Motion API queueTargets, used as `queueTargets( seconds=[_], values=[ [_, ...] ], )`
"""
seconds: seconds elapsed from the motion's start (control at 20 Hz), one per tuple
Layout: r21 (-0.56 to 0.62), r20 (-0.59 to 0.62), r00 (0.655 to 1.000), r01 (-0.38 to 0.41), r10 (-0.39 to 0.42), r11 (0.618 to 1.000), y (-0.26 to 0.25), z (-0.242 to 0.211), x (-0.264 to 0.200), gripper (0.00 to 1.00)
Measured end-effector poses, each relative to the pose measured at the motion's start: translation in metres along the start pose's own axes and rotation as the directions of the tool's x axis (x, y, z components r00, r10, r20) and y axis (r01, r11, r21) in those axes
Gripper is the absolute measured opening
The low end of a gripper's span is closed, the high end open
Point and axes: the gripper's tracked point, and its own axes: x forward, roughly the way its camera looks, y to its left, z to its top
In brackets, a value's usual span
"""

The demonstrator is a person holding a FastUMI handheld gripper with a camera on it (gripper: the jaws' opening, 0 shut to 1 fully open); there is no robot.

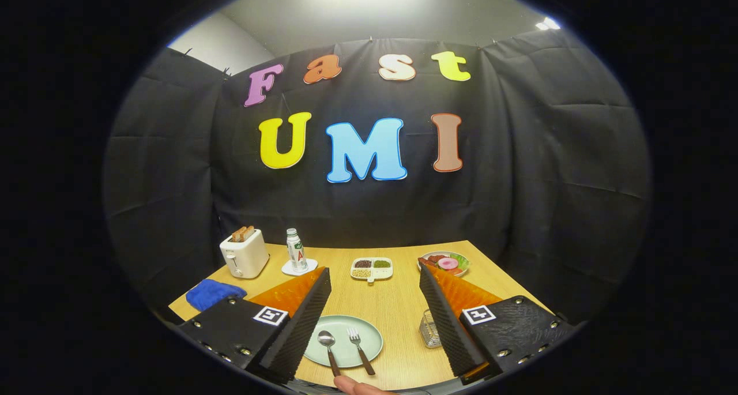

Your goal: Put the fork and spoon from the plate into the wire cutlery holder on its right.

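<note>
A wooden table [398,308] is sitting against black cloth. On the plate [369,331] at lower centre, the spoon [328,349] and fork [360,349] are lying handles nearest; the gripper [375,326] is gaping wide, holding nothing.

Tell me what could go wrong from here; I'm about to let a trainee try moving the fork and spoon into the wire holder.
1. The spoon and fork lie flat, close together on the plate; the open gripper, its jaws wide apart, could nudge one while grabbing the other.
2. The thin utensils lie flat on the plate, so a grasp may slip.
3. The wire holder sits partly hidden behind one finger, so a drop could miss it.
</note>
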Motion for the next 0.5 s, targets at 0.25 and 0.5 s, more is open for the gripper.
queueTargets(
  seconds=[0.25, 0.5],
  values=[
    [-0.026, -0.004, 1.0, -0.007, 0.007, 1.0, 0.0, -0.002, 0.0, 0.94],
    [-0.032, -0.025, 0.999, -0.024, 0.023, 0.999, 0.002, -0.01, 0.004, 0.94]
  ],
)
